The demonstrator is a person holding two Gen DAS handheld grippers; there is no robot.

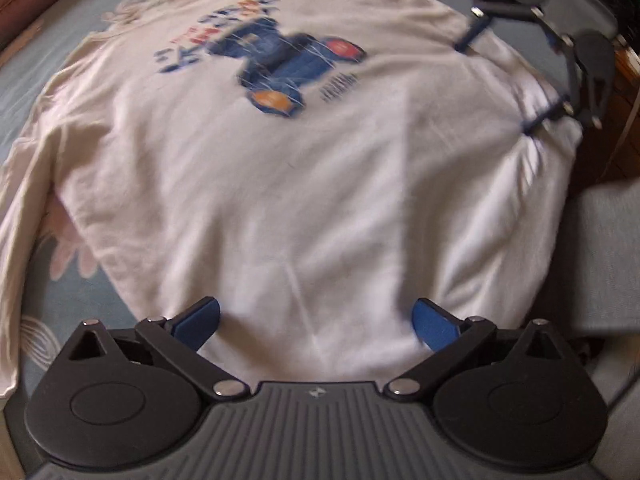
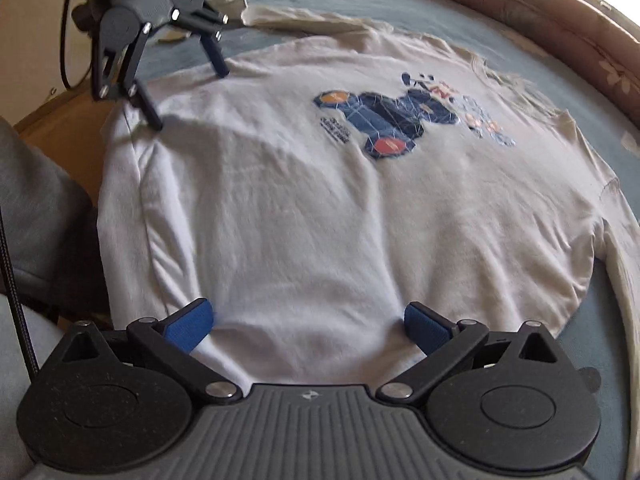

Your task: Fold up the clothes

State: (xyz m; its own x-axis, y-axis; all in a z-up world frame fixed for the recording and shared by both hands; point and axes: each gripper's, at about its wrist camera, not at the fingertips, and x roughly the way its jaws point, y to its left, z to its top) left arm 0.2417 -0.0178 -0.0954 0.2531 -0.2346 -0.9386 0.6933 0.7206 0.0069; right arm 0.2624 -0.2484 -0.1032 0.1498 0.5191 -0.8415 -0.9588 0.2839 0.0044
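Blue-grey bedding (image 2: 400, 4) with pale flower prints covers the bed, and a white long-sleeved sweatshirt (image 2: 320, 208) lies spread flat across most of it, front up, its hem at the near edge of the bed and its collar toward the brown padded headboard (image 2: 520, 12). One sleeve (image 1: 24, 208) trails down along the bedding at the side; the opposite sleeve (image 2: 304, 20) is stretched out past the shoulder. A printed bear graphic (image 2: 384, 120) in dark blue with orange and red patches sits on the chest, blurred in both views. Grey fabric (image 2: 36, 208), seemingly the person's clothing, crowds in beside the hem corner. The left gripper (image 1: 316, 322) hovers low over the hem with its blue-padded jaws spread wide, nothing between them. The right gripper (image 2: 306, 326) is likewise splayed apart over the hem further along, clasping nothing; whether either set of pads touches the cloth cannot be told.
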